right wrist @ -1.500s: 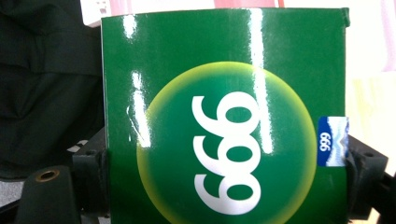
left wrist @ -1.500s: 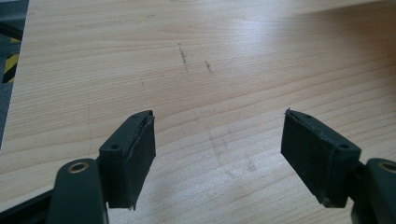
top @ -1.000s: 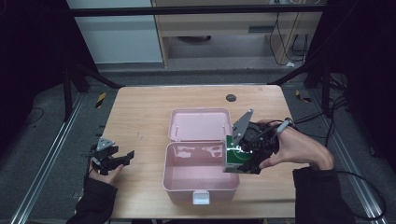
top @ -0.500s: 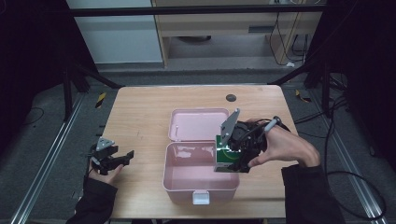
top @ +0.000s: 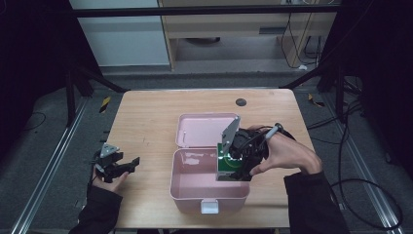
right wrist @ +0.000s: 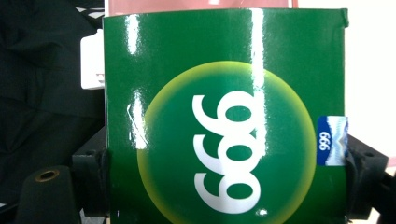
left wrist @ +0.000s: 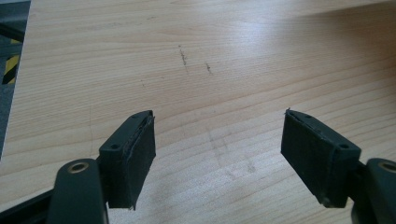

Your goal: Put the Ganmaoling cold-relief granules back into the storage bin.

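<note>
A glossy green box point(right wrist: 224, 126) printed with "999" in a yellow-green circle sits between the jaws of my right gripper point(right wrist: 224, 186), which is shut on its two sides. In the high view the green box point(top: 225, 163) hangs over the right part of the open pink case point(top: 195, 187), with my right gripper point(top: 238, 161) and the hand just right of it. My left gripper point(top: 127, 165) rests low at the table's left edge, open, and its pads point(left wrist: 135, 154) stand wide apart above bare wood.
The pink case's lid point(top: 204, 129) lies flat behind it, and a white latch point(top: 210, 206) sits on the front wall. A dark round grommet point(top: 240, 102) marks the far part of the wooden table point(top: 146, 117). Cables trail on the floor at the right.
My right gripper has carried the green box leftward from the case's right rim to over its interior. The left gripper has stayed in place.
</note>
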Demonstrator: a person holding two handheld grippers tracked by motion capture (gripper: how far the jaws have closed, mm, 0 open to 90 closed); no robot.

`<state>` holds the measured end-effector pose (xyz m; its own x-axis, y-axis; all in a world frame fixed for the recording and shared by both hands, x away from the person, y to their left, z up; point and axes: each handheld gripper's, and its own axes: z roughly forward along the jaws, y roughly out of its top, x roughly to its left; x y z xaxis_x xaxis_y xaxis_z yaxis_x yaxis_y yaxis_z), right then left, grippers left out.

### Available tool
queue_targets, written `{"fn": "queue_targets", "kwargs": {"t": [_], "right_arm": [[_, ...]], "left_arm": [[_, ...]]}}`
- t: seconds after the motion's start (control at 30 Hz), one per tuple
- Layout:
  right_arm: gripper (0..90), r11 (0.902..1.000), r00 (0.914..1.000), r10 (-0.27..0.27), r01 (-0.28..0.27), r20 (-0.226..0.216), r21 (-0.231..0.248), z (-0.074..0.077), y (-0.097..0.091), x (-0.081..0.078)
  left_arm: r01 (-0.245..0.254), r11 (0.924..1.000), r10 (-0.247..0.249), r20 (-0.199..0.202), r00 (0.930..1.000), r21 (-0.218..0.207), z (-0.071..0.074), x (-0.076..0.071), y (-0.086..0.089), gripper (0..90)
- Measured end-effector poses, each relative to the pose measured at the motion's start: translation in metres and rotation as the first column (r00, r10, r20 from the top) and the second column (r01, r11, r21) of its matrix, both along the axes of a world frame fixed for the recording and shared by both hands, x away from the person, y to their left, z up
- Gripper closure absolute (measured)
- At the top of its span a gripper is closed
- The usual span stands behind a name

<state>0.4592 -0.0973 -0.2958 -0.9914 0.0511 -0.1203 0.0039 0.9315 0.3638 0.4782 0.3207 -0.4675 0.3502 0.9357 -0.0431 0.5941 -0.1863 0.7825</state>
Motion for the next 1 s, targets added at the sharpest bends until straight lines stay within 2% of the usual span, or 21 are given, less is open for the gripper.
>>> {"fn": "queue_targets", "kwargs": {"t": [0.57, 0.83, 1.0], "right_arm": [[15.8, 0.9998, 0.9998, 0.015, -0.015, -0.012, -0.013, -0.02, 0.013, 0.002], [15.9, 0.9994, 0.9997, 0.025, -0.025, -0.002, -0.025, -0.028, 0.019, 0.002], [15.9, 0.9999, 0.9999, 0.007, -0.007, -0.015, -0.009, -0.036, 0.017, 0.003]], "left_arm": [[-0.001, 1.0, 0.001, -0.001, 1.0, 0.0, 0.0, 0.0, 0.001, 25.5], [-0.002, 1.0, 0.002, 0.001, 1.0, 0.0, 0.001, 0.0, 0.001, 25.5], [-0.003, 1.0, 0.003, 0.001, 1.0, 0.0, 0.001, 0.0, 0.001, 25.5]]}}
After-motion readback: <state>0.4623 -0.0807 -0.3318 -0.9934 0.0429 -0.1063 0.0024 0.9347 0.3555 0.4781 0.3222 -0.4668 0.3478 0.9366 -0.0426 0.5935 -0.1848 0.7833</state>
